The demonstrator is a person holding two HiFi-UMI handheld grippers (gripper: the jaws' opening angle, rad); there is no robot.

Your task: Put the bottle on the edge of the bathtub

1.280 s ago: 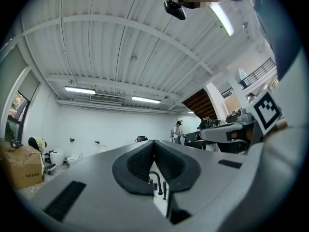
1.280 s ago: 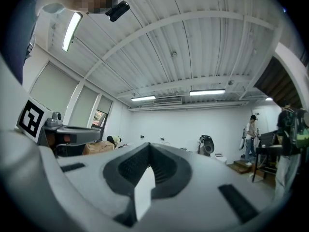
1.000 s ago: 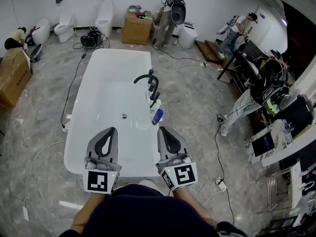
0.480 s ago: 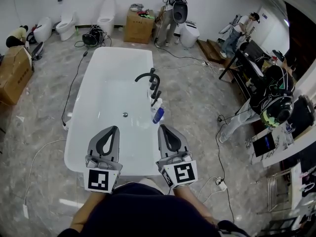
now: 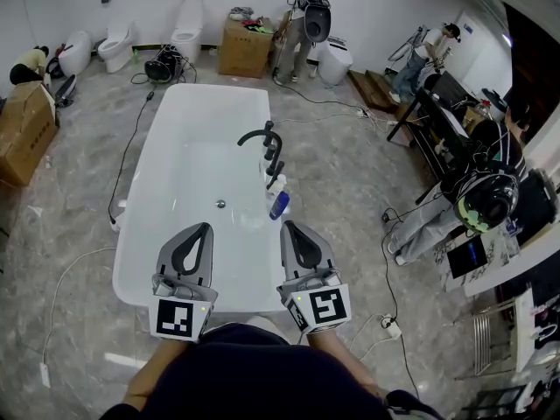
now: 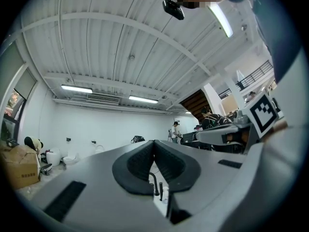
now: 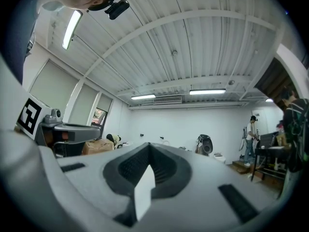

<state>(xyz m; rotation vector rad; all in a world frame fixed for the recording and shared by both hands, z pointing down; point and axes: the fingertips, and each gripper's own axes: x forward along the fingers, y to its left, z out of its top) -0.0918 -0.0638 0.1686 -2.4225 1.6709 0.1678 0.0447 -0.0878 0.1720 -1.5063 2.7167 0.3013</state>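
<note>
Nothing had shifted in the last second: the left claw [image 5: 199, 228] and right claw [image 5: 288, 227] stayed shut and empty over the bathtub's [image 5: 188, 94] near end. The bottle [image 5: 279, 202] stood just ahead of the right claw, seemingly on the rim beside the tap [image 5: 265, 143], so the job looked done; the tub held only its drain [image 5: 220, 205]

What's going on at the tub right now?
A person stands at the near end of a white bathtub with a gripper in each hand. The left gripper and right gripper are both shut and empty, held over the tub's near end. The blue and white bottle stands on the tub's right edge beside the black faucet, with neither gripper touching it.
</note>
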